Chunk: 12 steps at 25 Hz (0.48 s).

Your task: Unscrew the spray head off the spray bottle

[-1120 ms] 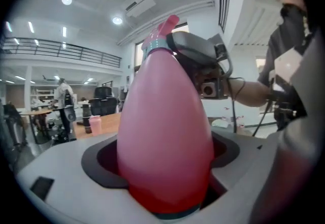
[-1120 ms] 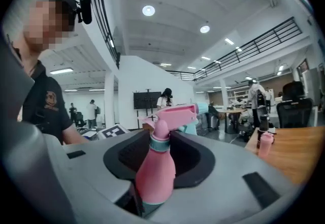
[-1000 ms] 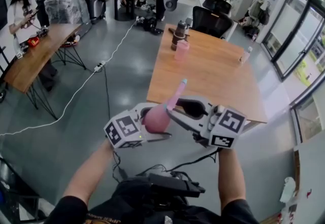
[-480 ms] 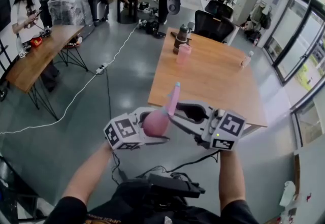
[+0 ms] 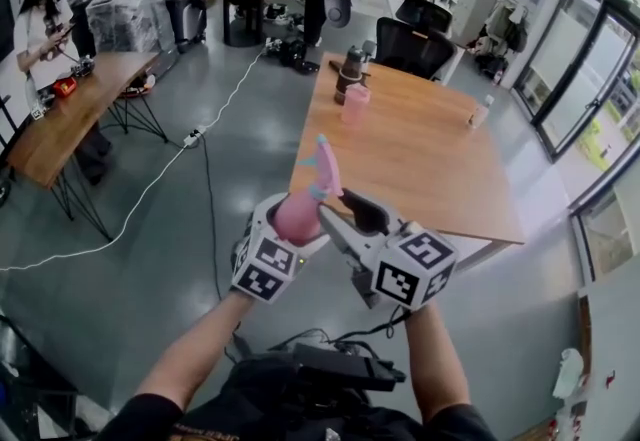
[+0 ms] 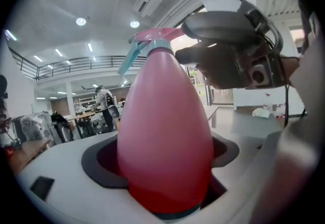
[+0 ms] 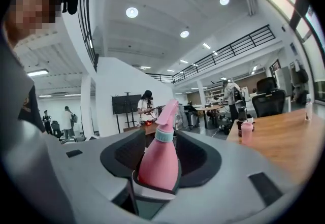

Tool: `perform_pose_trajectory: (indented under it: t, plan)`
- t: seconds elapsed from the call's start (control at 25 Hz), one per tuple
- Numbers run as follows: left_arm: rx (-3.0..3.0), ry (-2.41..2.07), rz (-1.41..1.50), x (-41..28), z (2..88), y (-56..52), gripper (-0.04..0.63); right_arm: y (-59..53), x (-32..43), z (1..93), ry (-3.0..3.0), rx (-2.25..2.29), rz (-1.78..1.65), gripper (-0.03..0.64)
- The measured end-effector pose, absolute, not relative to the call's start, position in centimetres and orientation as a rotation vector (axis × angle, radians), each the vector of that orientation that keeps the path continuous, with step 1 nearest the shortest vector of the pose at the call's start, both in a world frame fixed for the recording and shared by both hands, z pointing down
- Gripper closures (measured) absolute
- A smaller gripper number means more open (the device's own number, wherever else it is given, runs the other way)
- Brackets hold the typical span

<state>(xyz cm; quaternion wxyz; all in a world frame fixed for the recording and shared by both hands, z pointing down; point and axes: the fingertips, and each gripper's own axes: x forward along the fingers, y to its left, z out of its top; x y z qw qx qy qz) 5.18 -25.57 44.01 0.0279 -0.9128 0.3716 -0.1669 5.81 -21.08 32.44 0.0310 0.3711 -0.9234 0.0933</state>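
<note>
My left jaws (image 5: 290,234) are clamped on the belly of the pink spray bottle (image 5: 298,214), one pad on either side of its widest part, and in the left gripper view the rounded body fills the gap between them completely. The bottle is held in the air at the centre of the head view, over the grey floor (image 5: 200,259), just off the near left corner of the wooden counter (image 5: 430,149). It stands nearly upright and leans a little to the right of the frame. The pink spray head (image 5: 325,167) is on the neck, above a teal collar (image 7: 163,135), with the teal trigger (image 6: 127,60) pointing to the upper left of the left gripper view.

My right jaws (image 5: 340,219) reach in from the right of the frame and stand around the bottle. They have just been opening. In the right gripper view the bottle rises between them with dark space on both sides, so the pads are not pressing on it.

On the counter's far end, towards the top of the head view, stand a pink cup (image 5: 355,104) and a dark bottle (image 5: 350,69) close together, and a small bottle (image 5: 481,112) stands well apart near the right edge
</note>
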Motion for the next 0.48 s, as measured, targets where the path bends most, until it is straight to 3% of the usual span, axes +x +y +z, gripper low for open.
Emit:
perform_pose_trajectory:
  t: [0.24, 0.32, 0.48]
  plan:
    - [-2.762, 1.16, -0.537, 6.2, 43.9, -24.7, 0.146, -21.8, 5.3, 32.6, -2.803, 1.237, 0.373, 0.43]
    - [-2.777, 1.129, -0.537, 6.4, 43.9, -24.4, 0.146, -21.8, 5.7, 32.5, -2.809, 1.234, 0.361, 0.48]
    - [-2.884, 0.964, -0.507, 6.9, 43.7, -23.2, 0.146, -21.2, 5.6, 32.4, -2.865, 1.093, 0.319, 0.485]
